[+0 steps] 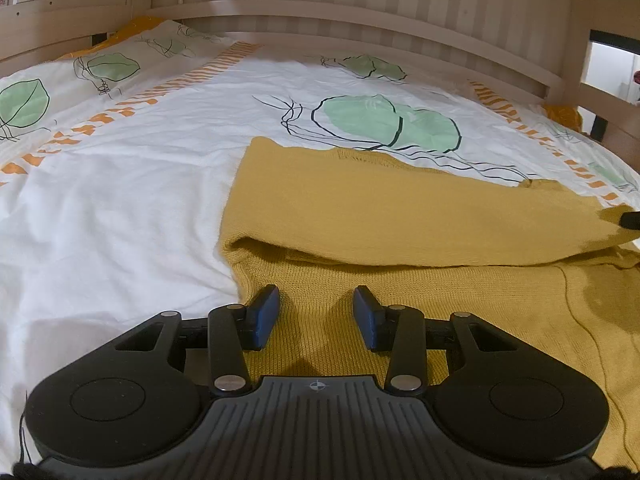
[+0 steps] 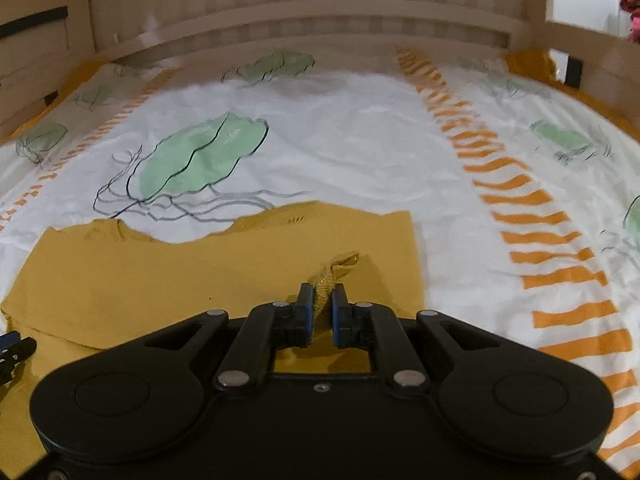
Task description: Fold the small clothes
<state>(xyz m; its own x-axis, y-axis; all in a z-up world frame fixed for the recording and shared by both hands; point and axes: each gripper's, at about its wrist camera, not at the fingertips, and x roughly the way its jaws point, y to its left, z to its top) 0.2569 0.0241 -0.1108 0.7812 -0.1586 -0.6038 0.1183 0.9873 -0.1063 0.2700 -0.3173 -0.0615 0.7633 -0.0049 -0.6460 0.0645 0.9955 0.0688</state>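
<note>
A mustard-yellow knit garment (image 1: 400,216) lies on the bed, with its far part folded over the near part. My left gripper (image 1: 316,312) is open, its blue pads just above the near layer of the garment. In the right wrist view the same garment (image 2: 160,276) spreads to the left. My right gripper (image 2: 322,308) is shut on a pinched-up fold of the knit (image 2: 336,270), near the garment's right edge. The tip of the right gripper shows at the right edge of the left wrist view (image 1: 630,220).
The bed has a white cover (image 1: 120,208) printed with green leaves and orange stripes. A wooden rail (image 1: 360,28) runs along the far side. A loose thread (image 1: 576,320) trails over the garment at right. The left gripper's edge shows at lower left of the right wrist view (image 2: 12,350).
</note>
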